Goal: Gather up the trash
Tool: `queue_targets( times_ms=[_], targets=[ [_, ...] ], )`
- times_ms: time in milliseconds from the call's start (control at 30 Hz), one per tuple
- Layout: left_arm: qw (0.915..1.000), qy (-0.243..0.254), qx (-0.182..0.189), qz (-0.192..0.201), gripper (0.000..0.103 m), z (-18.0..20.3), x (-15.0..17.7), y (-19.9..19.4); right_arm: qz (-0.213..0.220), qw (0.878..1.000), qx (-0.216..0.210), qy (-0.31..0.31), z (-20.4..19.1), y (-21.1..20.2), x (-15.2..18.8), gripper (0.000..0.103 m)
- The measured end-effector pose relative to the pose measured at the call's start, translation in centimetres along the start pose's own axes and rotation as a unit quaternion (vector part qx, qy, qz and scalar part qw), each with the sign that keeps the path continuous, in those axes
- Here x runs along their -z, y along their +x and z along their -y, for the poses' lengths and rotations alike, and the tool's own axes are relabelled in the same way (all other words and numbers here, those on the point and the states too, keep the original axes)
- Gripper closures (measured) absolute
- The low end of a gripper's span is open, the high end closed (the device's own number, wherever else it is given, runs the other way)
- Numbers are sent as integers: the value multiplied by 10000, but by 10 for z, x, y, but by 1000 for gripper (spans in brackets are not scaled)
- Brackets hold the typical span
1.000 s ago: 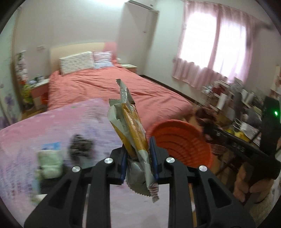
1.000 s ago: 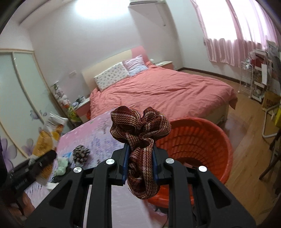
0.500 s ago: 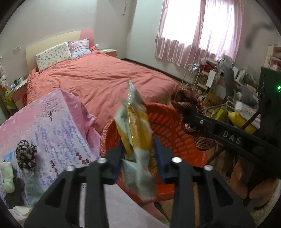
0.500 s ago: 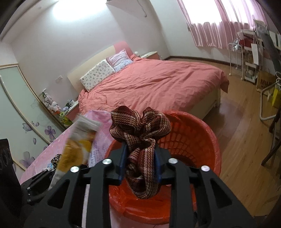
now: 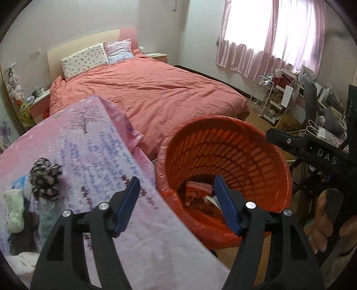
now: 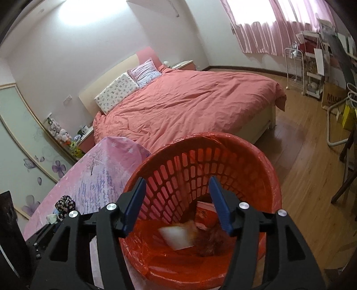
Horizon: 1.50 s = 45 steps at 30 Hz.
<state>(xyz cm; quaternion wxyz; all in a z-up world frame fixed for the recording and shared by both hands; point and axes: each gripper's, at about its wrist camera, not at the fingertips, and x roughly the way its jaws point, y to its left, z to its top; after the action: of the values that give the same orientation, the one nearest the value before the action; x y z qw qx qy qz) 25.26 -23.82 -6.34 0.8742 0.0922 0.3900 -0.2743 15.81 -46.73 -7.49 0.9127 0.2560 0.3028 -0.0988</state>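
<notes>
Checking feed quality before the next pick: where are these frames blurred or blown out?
Right wrist view: the trash in the orange basket is motion-smeared, and ceiling glare washes the wall top left. Left wrist view: the window is blown out, and the floral tablecloth is soft.

Daylight through pink curtains (image 5: 256, 44), window blown out; fisheye bending, dark corners; basket contents (image 6: 185, 238) motion-blurred.
</notes>
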Motion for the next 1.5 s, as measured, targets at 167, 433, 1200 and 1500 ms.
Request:
queue_targets(
  times_ms=[167,433,1200,1500],
  targets=[
    [9996,-14,-259,136,31,-18,15,-29,27,9996,-2,-289,-16,-7,6,44],
    [9928,-473,-1053,320,30,-88,57,-88,-214,9971,-217,-694,-54,-7,36,44],
    [9599,-1933,-2023,143,37,-294,134,-138,-1149,9680,-1029,-1977,-233,47,120,51],
    [9697,-1756,-1698,-73,48,-287,133,-107,-1439,9616,-850,-2176,-249,67,137,58]
  ],
)
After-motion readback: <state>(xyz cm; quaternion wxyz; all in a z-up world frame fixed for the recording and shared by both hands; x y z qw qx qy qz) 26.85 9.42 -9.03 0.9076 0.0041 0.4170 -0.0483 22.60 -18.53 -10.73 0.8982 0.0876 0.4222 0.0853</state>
